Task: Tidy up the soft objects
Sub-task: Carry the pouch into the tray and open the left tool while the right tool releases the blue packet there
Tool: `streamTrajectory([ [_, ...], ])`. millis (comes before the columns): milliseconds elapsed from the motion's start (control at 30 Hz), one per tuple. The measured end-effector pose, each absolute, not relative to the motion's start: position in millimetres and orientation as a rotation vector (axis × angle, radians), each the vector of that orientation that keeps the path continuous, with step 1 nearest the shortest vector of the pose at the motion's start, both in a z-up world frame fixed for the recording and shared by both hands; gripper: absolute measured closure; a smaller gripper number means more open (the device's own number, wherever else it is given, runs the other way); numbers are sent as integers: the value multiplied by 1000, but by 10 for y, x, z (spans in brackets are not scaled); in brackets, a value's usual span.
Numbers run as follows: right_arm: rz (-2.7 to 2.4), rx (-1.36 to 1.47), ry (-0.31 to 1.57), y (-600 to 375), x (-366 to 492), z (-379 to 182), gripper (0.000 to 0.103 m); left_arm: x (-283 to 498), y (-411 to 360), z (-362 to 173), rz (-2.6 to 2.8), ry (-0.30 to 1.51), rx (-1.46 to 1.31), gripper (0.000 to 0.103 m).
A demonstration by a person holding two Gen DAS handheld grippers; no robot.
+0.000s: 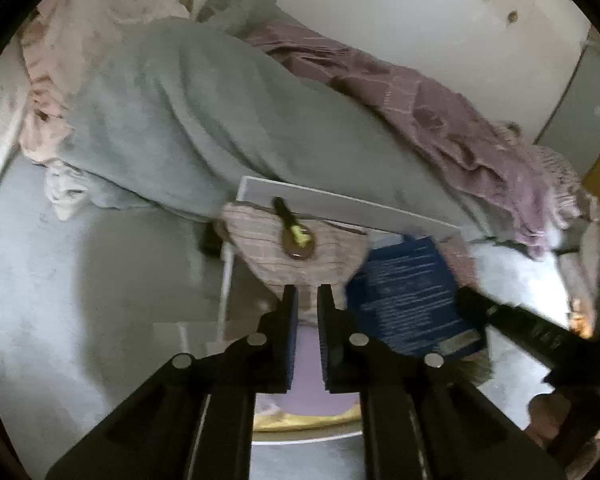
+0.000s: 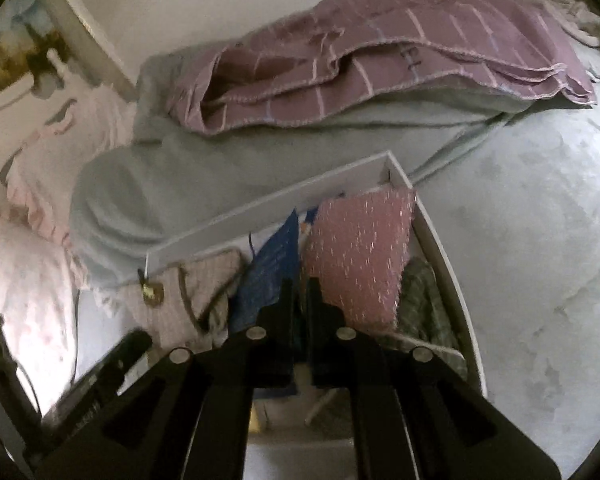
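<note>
Both tongs sit narrowed over the white box (image 2: 400, 174) on the bed, the left tongs (image 1: 308, 294) pinching the pinkish striped cloth (image 1: 296, 256), the right tongs (image 2: 300, 286) seemingly nipping the blue cloth (image 2: 268, 276) to stand them upright.

One white box (image 2: 340, 184), two blankets (image 2: 380, 60) (image 2: 220, 160), one blue cloth (image 2: 268, 272).

Both grippers, left (image 1: 308, 294) and right (image 2: 303, 286), are chunky matte-black plastic: flat fingers (image 1: 290, 320), angular linkage arms, round silver screw heads at the pivots.
</note>
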State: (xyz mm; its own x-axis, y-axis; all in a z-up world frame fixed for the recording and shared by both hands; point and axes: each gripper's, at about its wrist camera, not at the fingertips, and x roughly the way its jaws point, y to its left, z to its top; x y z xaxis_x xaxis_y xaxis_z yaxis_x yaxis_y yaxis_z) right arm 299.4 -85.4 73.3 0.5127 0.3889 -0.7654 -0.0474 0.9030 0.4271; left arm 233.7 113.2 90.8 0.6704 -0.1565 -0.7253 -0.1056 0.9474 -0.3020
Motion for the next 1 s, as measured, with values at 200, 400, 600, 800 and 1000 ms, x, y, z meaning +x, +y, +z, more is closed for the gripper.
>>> streamTrajectory([
  [200, 252, 323, 1033, -767, 3019, 627, 96, 2400, 1017, 827, 5, 847, -281, 96],
  [400, 223, 413, 918, -793, 3042, 536, 98, 2367, 856, 846, 53, 818, -190, 95],
  [600, 212, 417, 919, -905, 3001, 562, 98, 2364, 795, 799, 55, 861, -176, 93],
  [800, 201, 326, 877, -971, 2781, 854, 69, 2318, 723, 726, 32, 892, -162, 65],
  [1000, 285, 201, 959, -849, 2614, 966, 44, 2210, 646, 823, -6, 893, -163, 49],
])
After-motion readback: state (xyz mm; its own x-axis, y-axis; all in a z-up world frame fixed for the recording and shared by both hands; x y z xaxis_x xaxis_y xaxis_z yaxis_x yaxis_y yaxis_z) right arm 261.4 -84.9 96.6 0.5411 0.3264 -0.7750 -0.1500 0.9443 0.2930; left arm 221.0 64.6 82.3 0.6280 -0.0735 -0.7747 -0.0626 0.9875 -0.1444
